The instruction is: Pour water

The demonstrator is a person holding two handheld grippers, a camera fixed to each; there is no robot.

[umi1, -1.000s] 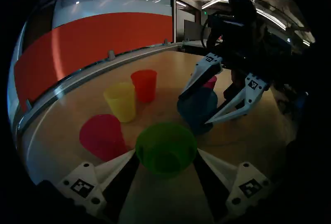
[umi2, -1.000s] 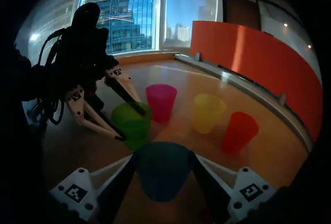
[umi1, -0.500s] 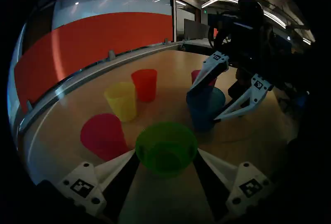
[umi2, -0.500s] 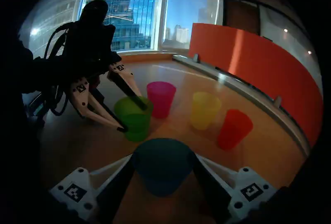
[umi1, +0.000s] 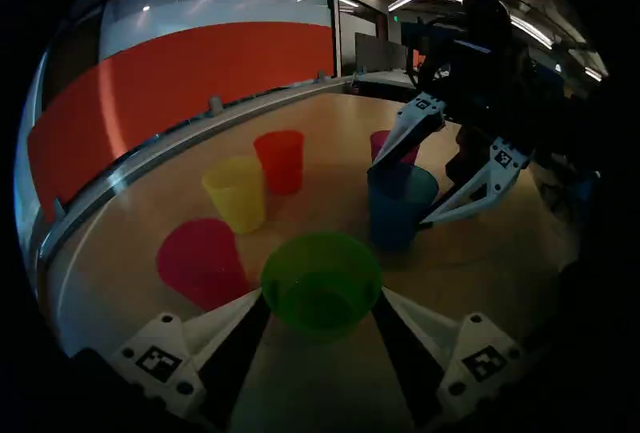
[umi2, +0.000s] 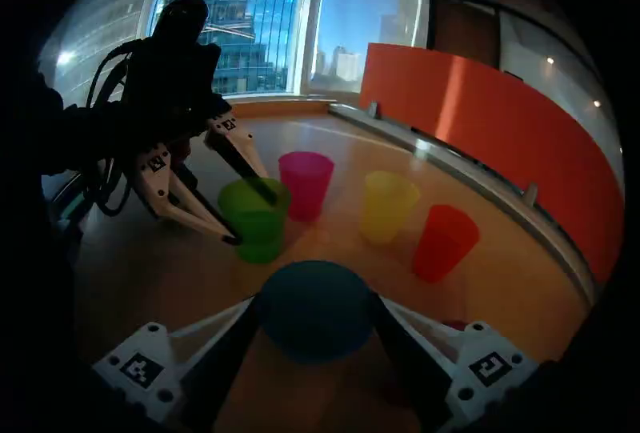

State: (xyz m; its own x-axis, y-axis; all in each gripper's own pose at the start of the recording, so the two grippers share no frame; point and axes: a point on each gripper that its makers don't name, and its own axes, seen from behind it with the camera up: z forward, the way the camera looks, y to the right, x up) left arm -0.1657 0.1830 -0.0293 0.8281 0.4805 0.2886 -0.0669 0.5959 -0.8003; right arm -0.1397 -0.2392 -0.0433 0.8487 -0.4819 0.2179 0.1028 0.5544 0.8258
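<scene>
two cups in grip, the pour not yet begun

left gripper (umi1: 320,298) is clamped on a translucent green plastic cup (umi1: 322,273), right gripper (umi2: 316,305) on a dark blue plastic cup (umi2: 314,321), near each other at the wooden tabletop (umi1: 336,125); next, likely, one rim over the other, then a slow tilt.

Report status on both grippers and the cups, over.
Left gripper shut on green cup. Right gripper shut on blue cup, upright, not pouring. Pink cup, yellow cup, red cup off to the side, none between.
</scene>
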